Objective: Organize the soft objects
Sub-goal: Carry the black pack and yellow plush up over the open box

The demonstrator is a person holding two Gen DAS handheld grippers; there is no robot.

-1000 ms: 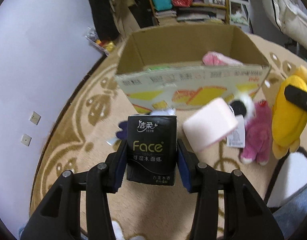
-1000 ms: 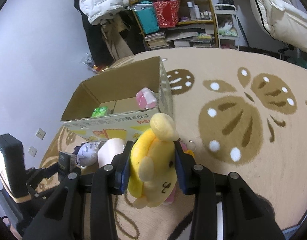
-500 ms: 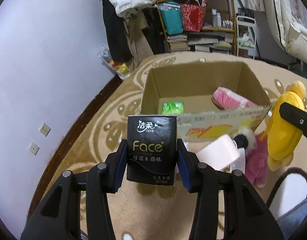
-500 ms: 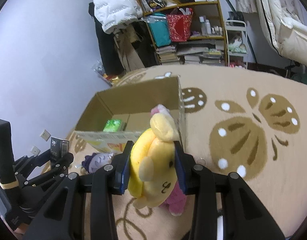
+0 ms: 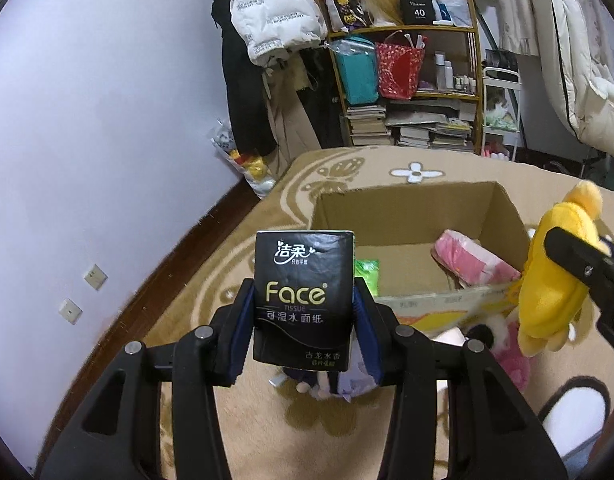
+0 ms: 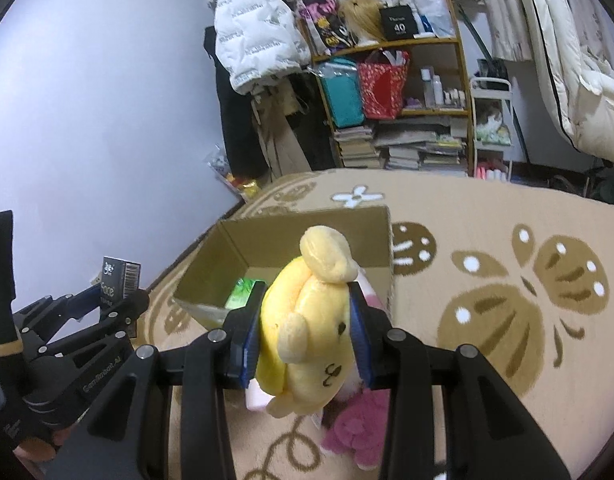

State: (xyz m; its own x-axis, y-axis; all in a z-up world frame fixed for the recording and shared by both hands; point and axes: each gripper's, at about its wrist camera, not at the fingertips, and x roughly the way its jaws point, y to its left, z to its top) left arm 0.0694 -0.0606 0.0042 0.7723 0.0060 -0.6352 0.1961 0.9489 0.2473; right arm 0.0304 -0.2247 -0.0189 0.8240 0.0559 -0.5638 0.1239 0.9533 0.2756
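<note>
My left gripper [image 5: 303, 320] is shut on a black "Face" tissue pack [image 5: 303, 296] and holds it above the rug, in front of the open cardboard box [image 5: 403, 208]. My right gripper [image 6: 307, 334] is shut on a yellow plush dog [image 6: 307, 328], raised near the box's [image 6: 211, 268] front right corner; the dog also shows in the left wrist view [image 5: 555, 280]. Inside the box lie a pink pack [image 5: 471, 260] and a green pack [image 5: 367, 274]. A pink plush [image 6: 359, 428], a purple plush [image 5: 347, 380] and a pink roll [image 5: 451, 336] lie on the rug before the box.
The patterned beige rug [image 6: 507, 280] covers the floor. A lilac wall [image 5: 87, 140] runs along the left. A cluttered shelf [image 5: 407, 80] with books, bags and hanging coats stands behind the box. A white slipper [image 5: 571, 420] lies at lower right.
Both grippers have risen, each keeping its object. The box now sits lower in both views and its inside shows. The yellow dog has come up over the box's front edge.
</note>
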